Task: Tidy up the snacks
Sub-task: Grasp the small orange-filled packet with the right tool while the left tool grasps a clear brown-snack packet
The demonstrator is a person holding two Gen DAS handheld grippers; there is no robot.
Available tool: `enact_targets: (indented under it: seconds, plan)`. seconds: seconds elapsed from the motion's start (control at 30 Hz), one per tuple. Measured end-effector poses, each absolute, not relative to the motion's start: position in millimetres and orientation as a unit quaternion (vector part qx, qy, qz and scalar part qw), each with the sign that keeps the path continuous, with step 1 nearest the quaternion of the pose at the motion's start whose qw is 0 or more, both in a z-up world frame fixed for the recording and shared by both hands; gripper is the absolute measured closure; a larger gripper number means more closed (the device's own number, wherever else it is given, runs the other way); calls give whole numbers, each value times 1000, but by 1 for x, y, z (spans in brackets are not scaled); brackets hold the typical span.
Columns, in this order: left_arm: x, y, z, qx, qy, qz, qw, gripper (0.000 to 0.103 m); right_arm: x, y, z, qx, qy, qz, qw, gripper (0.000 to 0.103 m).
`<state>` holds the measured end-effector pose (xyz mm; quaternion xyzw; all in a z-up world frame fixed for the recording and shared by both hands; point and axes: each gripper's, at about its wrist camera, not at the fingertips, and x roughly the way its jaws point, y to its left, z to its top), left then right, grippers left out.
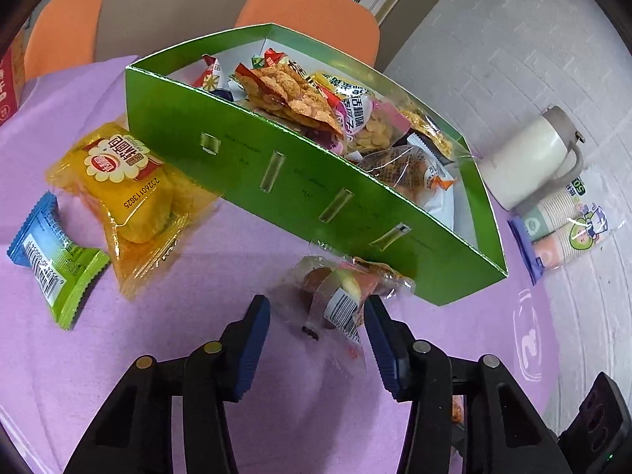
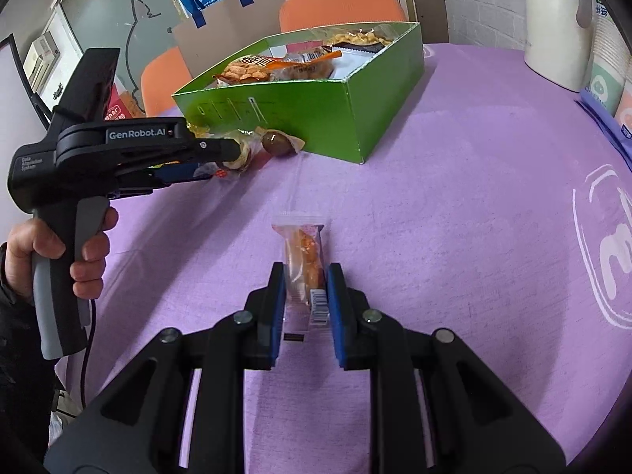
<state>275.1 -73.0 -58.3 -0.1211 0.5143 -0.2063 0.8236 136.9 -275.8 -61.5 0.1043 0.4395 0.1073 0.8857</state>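
Round table under lilac cloth (image 2: 454,205). Open green cardboard box (image 1: 284,181), heaped with snack packets, near centre. Yellow cake packet (image 1: 130,193) left of it. Left gripper (image 1: 318,312) spread wide around clear-wrapped brown snack (image 1: 335,288) beside box. Right gripper (image 2: 305,276) narrow, straddling clear orange snack stick (image 2: 304,256); contact unclear.

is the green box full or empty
Mostly full: the green box is open-topped, with snack packets heaped to about rim height; white floor shows only at one end.

The right gripper (image 2: 305,282) straddles a clear snack packet (image 2: 303,256) on the purple tablecloth (image 2: 454,217), seemingly touching it.
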Motion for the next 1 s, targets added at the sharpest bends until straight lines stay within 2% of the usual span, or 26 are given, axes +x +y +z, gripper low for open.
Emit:
enact_targets:
  seconds: [0.17, 0.23, 0.33, 0.37, 0.43, 0.47, 0.53, 0.7, 1.0]
  plan:
    - [268, -72, -53, -121, 513, -209, 824, 56, 138, -274, -61, 106, 439, 100, 887, 79]
    - [269, -71, -53, -132, 515, -208, 821, 49, 137, -271, -61, 103, 439, 97, 887, 79]
    - [270, -67, -56, -135, 515, -208, 821, 49, 136, -270, -61, 96, 438, 99, 888, 80]
    - [269, -68, -57, -130, 515, -209, 821, 52, 135, -269, -61, 93, 437, 101, 889, 81]
    - [266, -69, -59, -125, 516, -216, 820, 79, 133, -267, -61, 88, 438, 107, 888, 81]
    - [264, -69, -61, -121, 518, -217, 818, 84, 132, -267, -60, 87, 439, 109, 888, 81]
    - [257, -66, -60, -114, 513, -214, 823, 88, 130, -265, -58, 91, 438, 115, 887, 81]
    - [236, -54, -41, -113, 480, -222, 841, 89, 124, -259, -45, 92, 420, 127, 894, 81]
    - [217, -58, 31, -101, 404, -263, 870, 89, 138, -267, 4, 103, 356, 130, 920, 81]
